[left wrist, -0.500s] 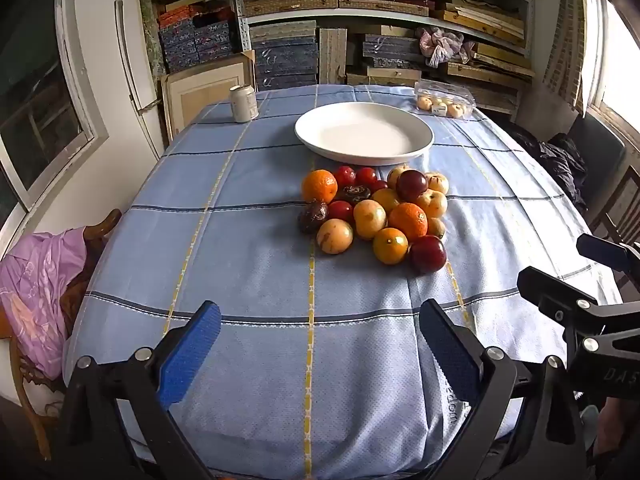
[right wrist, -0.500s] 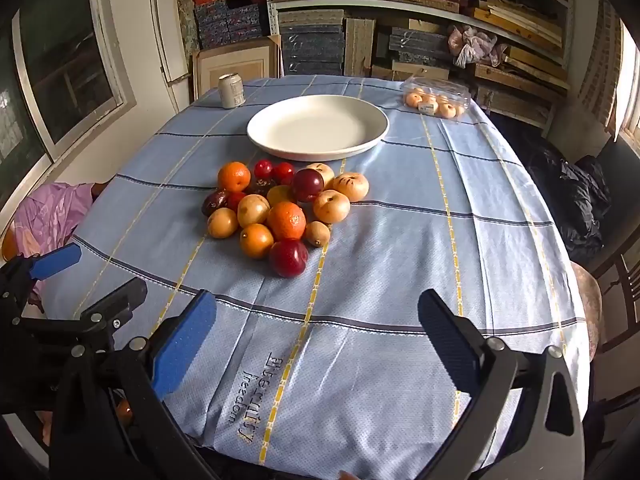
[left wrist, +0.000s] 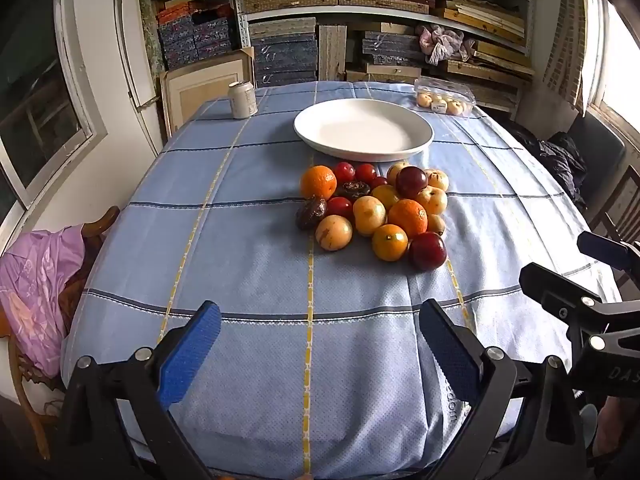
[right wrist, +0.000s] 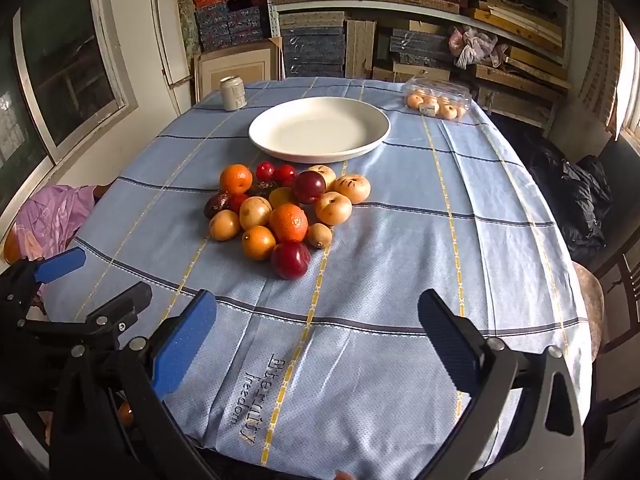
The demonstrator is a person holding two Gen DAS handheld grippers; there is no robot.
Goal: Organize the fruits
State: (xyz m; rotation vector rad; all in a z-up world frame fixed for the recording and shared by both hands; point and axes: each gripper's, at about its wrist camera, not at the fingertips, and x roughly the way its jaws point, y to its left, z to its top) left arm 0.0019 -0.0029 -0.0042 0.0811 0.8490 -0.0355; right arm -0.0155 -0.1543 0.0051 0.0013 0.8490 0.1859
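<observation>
Where fruits cluster: two oranges [left wrist: 318,181], one plate [left wrist: 363,152].

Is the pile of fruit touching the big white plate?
Apart. The right wrist view shows a strip of blue tablecloth between the white plate and the nearest fruit in the pile.

The left hand-held gripper [left wrist: 320,354] has a black angular plastic frame with silver screw heads at the joints and two fingers faced with textured blue pads [left wrist: 188,356]. The right hand-held gripper [right wrist: 318,350] is built alike: black frame, silver screws, blue pads [right wrist: 182,350].
</observation>
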